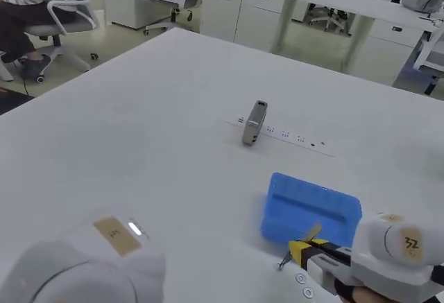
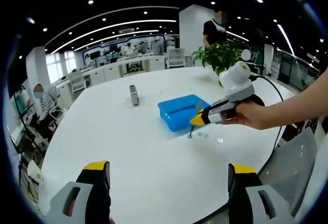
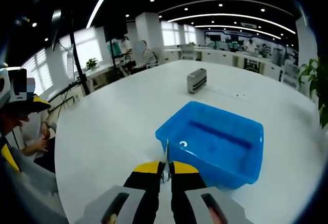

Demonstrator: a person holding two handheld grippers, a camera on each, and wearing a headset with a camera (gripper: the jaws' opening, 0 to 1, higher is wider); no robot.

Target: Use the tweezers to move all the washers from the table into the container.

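A blue container (image 1: 312, 209) stands on the white table. My right gripper (image 3: 165, 167) is shut on thin metal tweezers (image 3: 166, 149), whose tips point down at the container's near-left corner. In the head view the right gripper (image 1: 300, 249) is at the container's front edge, with the tweezers (image 1: 284, 263) touching the table. Two small washers (image 1: 300, 278) lie on the table just in front of it. Inside the container (image 3: 220, 142) lies one small washer (image 3: 183, 144). My left gripper (image 2: 169, 183) is open and holds nothing, well back from the container (image 2: 182, 111). The washers (image 2: 206, 136) lie below the right gripper (image 2: 197, 120).
A grey metal socket block (image 1: 254, 123) stands upright mid-table beside a strip of outlets (image 1: 291, 136). The left gripper's white body (image 1: 83, 268) sits at the bottom left. Office chairs and desks stand beyond the table's far edge. A potted plant (image 2: 223, 55) stands behind the right hand.
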